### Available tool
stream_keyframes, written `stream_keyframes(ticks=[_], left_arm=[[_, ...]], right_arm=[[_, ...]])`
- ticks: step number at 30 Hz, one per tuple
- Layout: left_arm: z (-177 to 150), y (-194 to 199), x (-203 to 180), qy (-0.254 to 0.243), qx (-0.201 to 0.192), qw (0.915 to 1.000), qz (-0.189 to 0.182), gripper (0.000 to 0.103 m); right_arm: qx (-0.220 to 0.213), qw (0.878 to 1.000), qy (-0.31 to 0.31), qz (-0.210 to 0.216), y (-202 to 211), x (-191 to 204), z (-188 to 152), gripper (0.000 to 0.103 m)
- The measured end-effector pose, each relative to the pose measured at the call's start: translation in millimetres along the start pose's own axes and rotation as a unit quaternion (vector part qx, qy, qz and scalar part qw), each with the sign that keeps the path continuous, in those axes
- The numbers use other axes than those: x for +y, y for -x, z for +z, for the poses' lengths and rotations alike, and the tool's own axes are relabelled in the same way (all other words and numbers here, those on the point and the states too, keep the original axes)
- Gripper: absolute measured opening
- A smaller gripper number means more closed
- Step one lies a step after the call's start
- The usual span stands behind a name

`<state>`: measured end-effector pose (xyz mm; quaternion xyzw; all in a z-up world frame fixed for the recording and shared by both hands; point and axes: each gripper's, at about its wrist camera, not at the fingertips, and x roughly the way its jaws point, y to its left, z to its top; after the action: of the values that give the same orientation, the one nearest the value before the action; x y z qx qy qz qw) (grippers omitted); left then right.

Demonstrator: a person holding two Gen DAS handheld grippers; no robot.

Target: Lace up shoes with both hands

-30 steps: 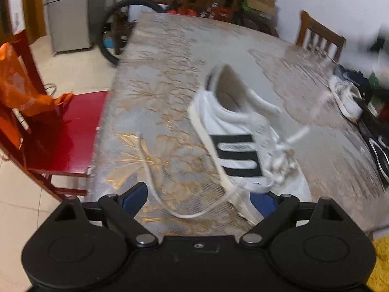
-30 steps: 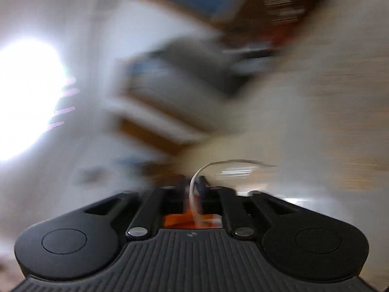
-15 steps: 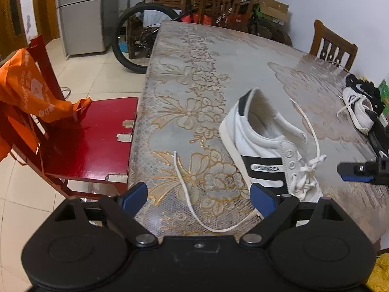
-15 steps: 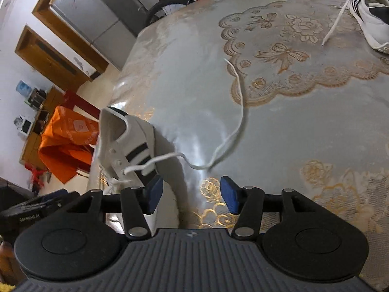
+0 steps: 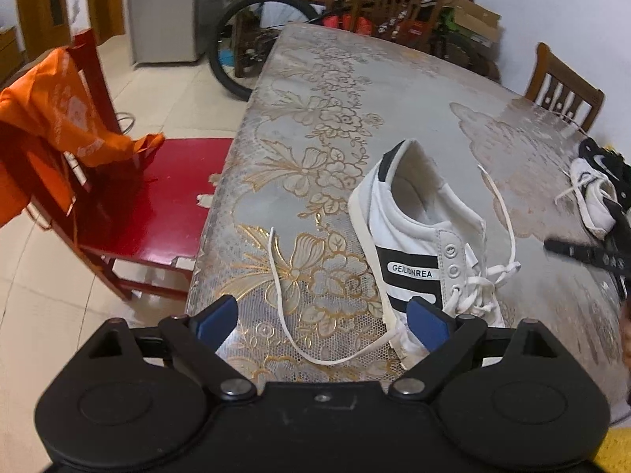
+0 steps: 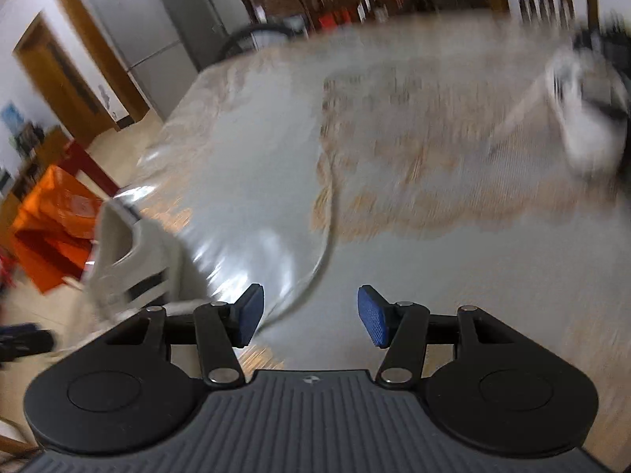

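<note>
A white sneaker with black stripes lies on the table, toe toward me. One loose lace end curves over the cloth on its left, the other lace end on its right. My left gripper hangs open and wide above the left lace and the toe, holding nothing. In the blurred right wrist view the right gripper is open over the table. The right lace end runs just ahead of its left pad, untouched. The sneaker lies to its left.
A second white shoe and dark shoes lie at the table's right side. A red chair with an orange bag stands by the left table edge. A wooden chair and a bicycle stand beyond.
The right gripper let go of the lace it held a second ago, opened, rolled and sank toward the table. The sneaker settled on the cloth. The left gripper stayed open and nearly still.
</note>
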<state>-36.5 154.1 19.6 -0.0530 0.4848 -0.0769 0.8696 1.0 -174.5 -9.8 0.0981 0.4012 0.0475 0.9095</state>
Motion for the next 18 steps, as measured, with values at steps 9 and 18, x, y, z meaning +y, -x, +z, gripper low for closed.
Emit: stream_keyframes(ticks=[9, 18], left_arm=[[-4, 6, -21, 0.031, 0.006, 0.9990, 0.031, 0.092], [-3, 7, -34, 0.035, 0.010, 0.9979, 0.053, 0.092]], right_arm=[[-0.014, 0.992, 0.128, -0.001, -85, -6, 55, 0.055], [0.010, 0.979, 0.203, 0.027, -118, 0, 59, 0.008]])
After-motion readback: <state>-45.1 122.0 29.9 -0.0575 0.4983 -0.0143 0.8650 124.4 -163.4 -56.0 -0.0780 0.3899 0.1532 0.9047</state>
